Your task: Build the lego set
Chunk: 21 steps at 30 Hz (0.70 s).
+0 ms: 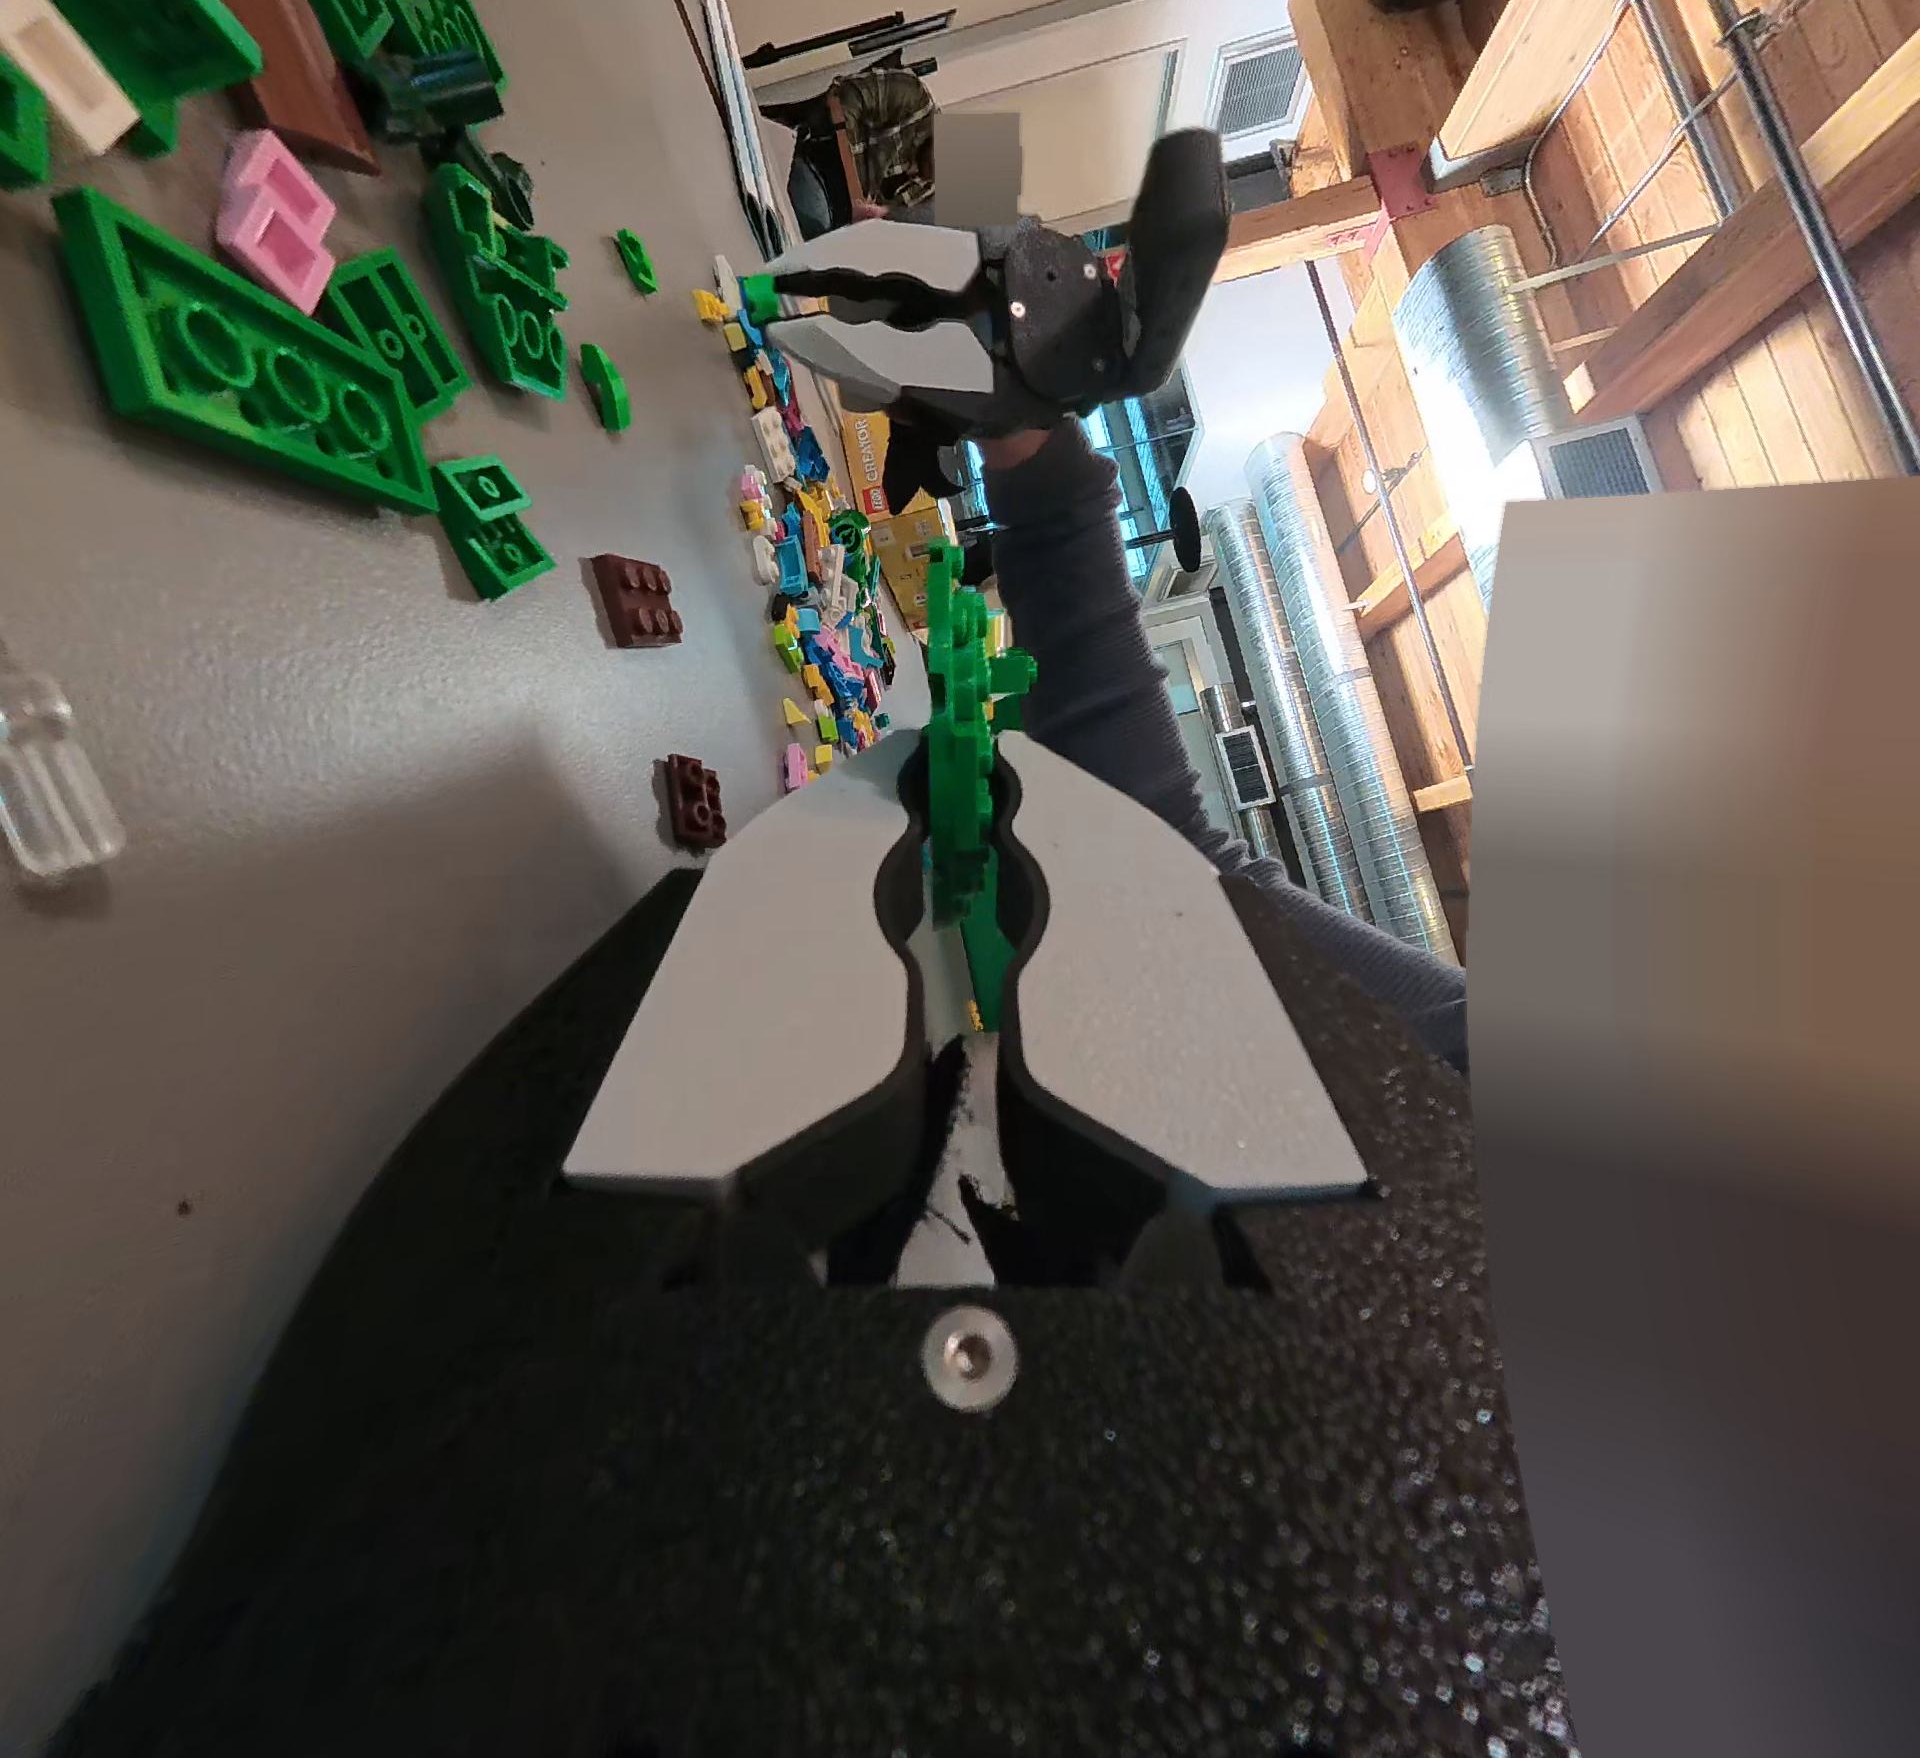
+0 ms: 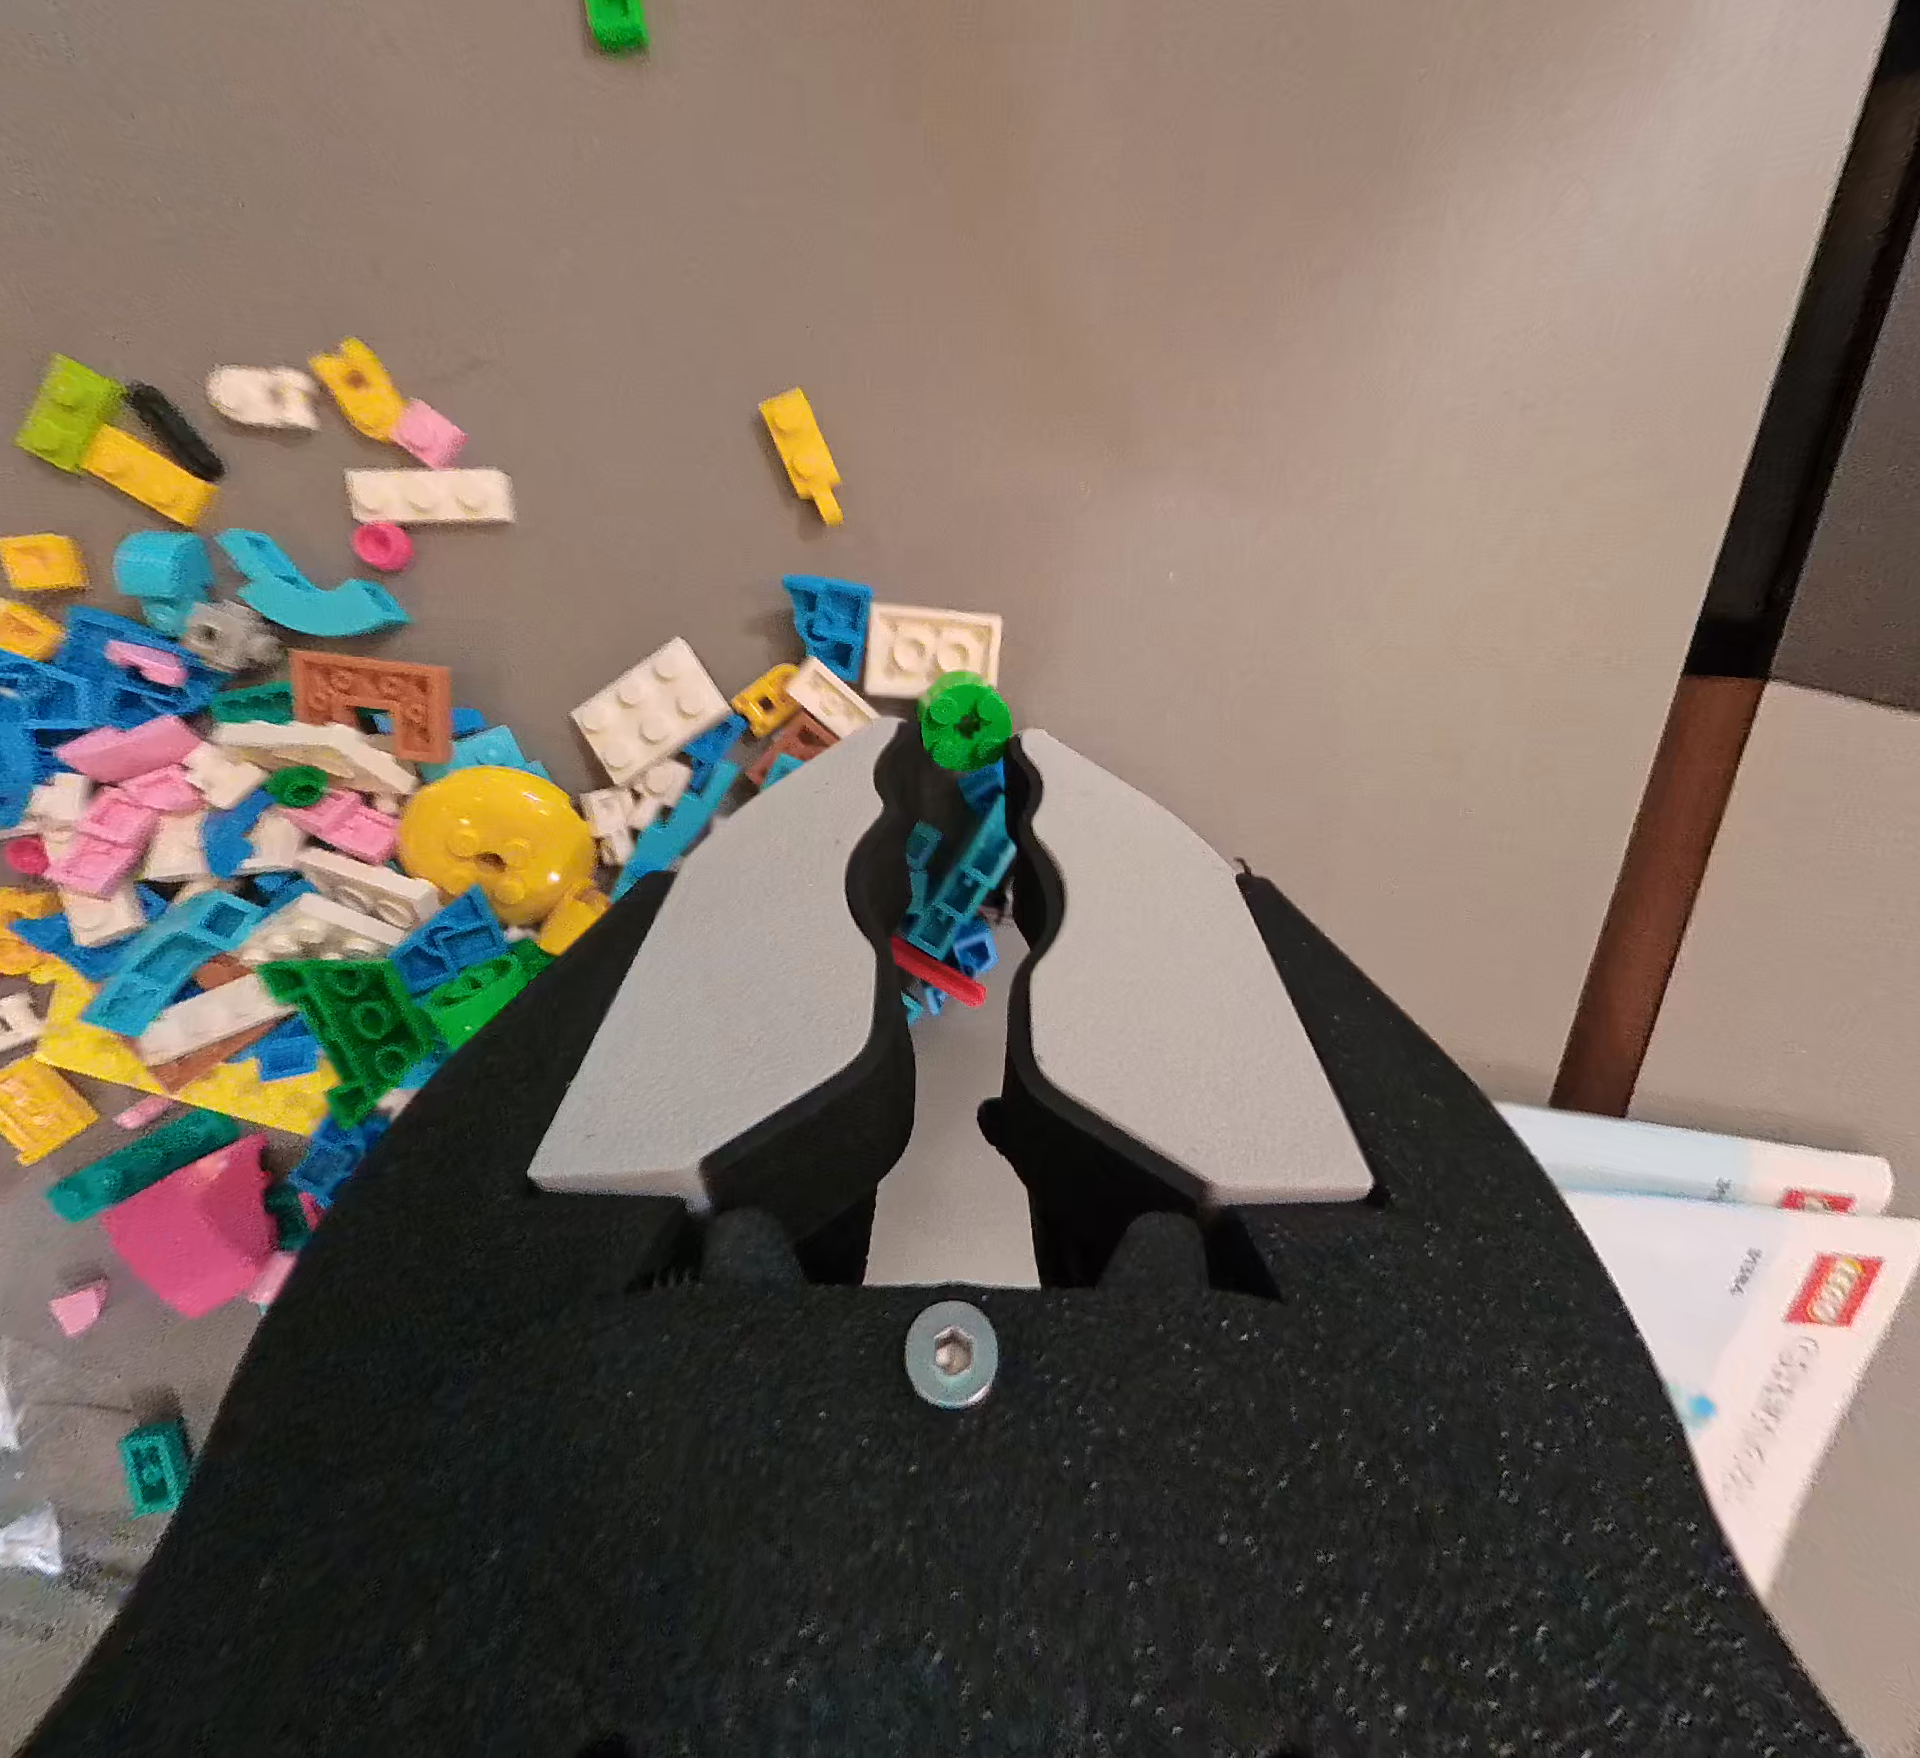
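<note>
1. Tongs first: our left gripper [image 1: 961, 809] was clamped on a green brick assembly [image 1: 966, 721], a thin stack of plates seen edge-on that stuck out past the fingertips. Its lower end was hidden between the grey fingers [image 1: 769, 1012], so we could not make out its whole shape.
2. Our right gripper [image 2: 961, 742] was nearly closed, pinching a small round green stud piece [image 2: 964, 721] right at its tips. In the left wrist view the same gripper [image 1: 764, 295] appeared farther off, beyond our left tips, with that green piece [image 1: 756, 293] at its nose.
3. Beneath the right fingers, seen only through the gap, lay blue bricks and a thin red rod [image 2: 940, 970]; most of them were covered.
4. To the left of the right gripper spread the pile of loose bricks [image 2: 260, 825] in blue, pink, white and yellow, cut off by the frame edge and partly by the gripper body. A yellow round piece [image 2: 494, 841] lay near the left finger.
5. To the right and behind the right tips, instruction booklets [image 2: 1766, 1313] carried a red logo and printed writing; we leave the words aside, and the text was blurred anyway.
6. In the left wrist view, green plates [image 1: 249, 358], a pink piece [image 1: 275, 217] and two brown plates [image 1: 639, 602] lay on the grey table [image 1: 312, 877] left of our left gripper, many seen underside up and distorted.
7. A yellow box [image 1: 873, 451] with print on it sat beyond, half hidden behind the right gripper and a dark sleeve [image 1: 1091, 648].
8. A clear piece [image 1: 47, 773] at the far left was too blurred to identify.
</note>
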### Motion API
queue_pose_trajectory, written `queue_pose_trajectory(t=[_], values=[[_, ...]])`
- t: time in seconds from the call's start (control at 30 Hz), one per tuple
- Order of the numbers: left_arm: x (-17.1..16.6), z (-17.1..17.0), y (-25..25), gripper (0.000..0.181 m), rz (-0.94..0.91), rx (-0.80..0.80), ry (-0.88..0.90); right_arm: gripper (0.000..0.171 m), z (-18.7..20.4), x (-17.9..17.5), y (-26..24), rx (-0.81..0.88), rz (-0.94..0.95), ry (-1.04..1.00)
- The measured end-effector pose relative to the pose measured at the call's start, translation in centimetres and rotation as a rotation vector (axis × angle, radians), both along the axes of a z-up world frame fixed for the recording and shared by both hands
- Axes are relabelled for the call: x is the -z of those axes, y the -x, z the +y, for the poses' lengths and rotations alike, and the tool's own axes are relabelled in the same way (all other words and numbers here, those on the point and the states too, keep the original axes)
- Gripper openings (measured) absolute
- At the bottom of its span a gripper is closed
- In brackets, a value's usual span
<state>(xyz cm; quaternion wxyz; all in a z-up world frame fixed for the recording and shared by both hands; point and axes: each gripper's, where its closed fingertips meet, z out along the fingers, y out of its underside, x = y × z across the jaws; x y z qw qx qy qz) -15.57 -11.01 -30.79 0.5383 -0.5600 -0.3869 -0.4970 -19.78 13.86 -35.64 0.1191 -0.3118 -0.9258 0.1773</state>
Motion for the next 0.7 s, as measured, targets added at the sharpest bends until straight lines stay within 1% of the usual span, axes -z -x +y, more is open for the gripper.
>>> queue_pose_trajectory(t=[0.07,0.17,0.27,0.37,0.5,0.6,0.7], values=[[-0.1,-0.1,0.2,0.008,-0.016,-0.004,-0.009,0.014,-1.7,-1.6,0.1,-0.028,0.081,0.133],[-0.2,-0.2,0.5,0.008,-0.051,-0.013,-0.026,0.014,-5.1,-5.9,-0.6,-0.083,0.232,0.400],[-0.2,-0.3,0.6,0.008,-0.069,-0.015,-0.037,0.014,-7.4,-9.0,-1.8,-0.119,0.339,0.523],[-0.4,-0.3,1.0,0.008,-0.077,-0.040,-0.043,0.014,-9.7,-10.5,-3.3,-0.154,0.372,0.566],[-2.1,-1.0,1.3,0.008,-0.167,-0.057,-0.182,0.014,-11.9,-11.4,-4.2,-0.171,0.413,0.488],[-2.1,-1.6,1.1,0.008,-0.158,-0.089,-0.165,0.014,-13.9,-12.9,-4.2,-0.176,0.452,0.482],[-3.0,-2.5,1.6,0.008,-0.129,-0.167,-0.173,0.014,-15.8,-14.1,-4.1,-0.188,0.481,0.480]])
